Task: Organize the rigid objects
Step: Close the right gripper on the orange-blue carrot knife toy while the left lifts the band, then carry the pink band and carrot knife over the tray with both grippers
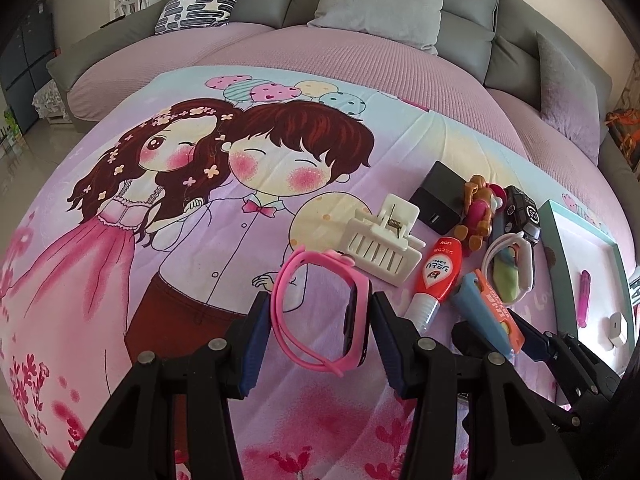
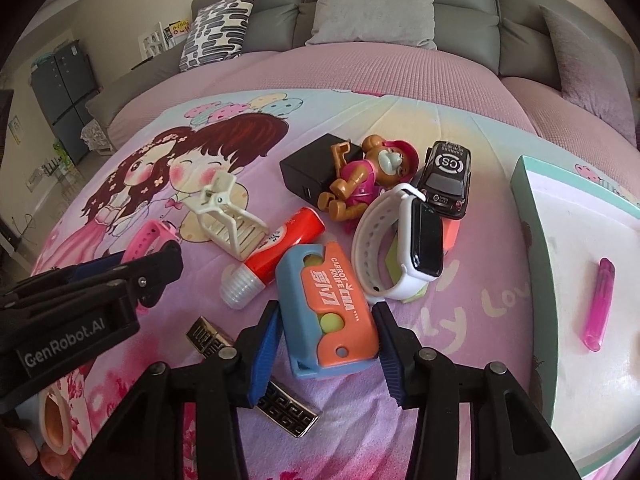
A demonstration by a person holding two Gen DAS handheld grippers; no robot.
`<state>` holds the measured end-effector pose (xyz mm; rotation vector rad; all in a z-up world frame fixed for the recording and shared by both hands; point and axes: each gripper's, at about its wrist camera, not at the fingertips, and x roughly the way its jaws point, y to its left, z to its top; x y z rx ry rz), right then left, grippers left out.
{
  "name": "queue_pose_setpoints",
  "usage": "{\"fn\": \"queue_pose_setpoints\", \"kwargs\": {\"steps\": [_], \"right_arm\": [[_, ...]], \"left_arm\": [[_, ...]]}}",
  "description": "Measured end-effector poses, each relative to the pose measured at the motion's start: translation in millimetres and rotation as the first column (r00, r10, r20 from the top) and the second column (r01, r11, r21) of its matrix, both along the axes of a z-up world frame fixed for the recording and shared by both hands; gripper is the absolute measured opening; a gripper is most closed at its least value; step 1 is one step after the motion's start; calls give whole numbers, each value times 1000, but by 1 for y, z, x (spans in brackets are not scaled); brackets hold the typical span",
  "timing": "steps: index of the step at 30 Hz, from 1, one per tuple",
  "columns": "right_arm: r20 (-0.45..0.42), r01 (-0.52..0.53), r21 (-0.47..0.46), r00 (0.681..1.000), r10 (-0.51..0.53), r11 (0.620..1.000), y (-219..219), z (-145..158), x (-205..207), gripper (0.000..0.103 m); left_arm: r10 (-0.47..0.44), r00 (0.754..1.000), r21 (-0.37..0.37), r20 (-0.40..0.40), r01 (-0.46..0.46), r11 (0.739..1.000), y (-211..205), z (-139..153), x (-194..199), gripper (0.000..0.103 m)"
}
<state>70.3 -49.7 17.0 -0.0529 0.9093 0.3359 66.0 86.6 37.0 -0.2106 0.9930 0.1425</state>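
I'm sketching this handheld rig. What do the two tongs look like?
Both the left tongs and the right tongs have angular matte-black frames with round silver pivot pins and ribbed dark-blue pads. The left body carries white "GenRobot.AI" lettering. No cables show.

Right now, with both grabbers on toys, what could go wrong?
1. The pink watch stands on edge between the left gripper pads; its bendy band might twist and slip out.
2. The carrot knife toy in the right gripper lies close to the white watch and red tube; lifting may drag them.
3. The two grippers sit close and could bump.
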Motion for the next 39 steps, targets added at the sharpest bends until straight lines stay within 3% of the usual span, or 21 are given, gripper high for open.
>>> {"fn": "queue_pose_setpoints", "kwargs": {"steps": [8,27,39], "right_arm": [[55,28,48,998,-31,998,-11,22,-6,41],[128,75,107,988,-89,991,-35,53,-15,41],[174,219,134,955,-240,967,-100,74,-19,41]], "left_arm": [[7,998,2,60,-8,1000,3,19,-7,52],[-2,995,6,95,2,1000,0,31,-10,51],[-127,983,20,131,126,992,-49,52,-3,51]]}}
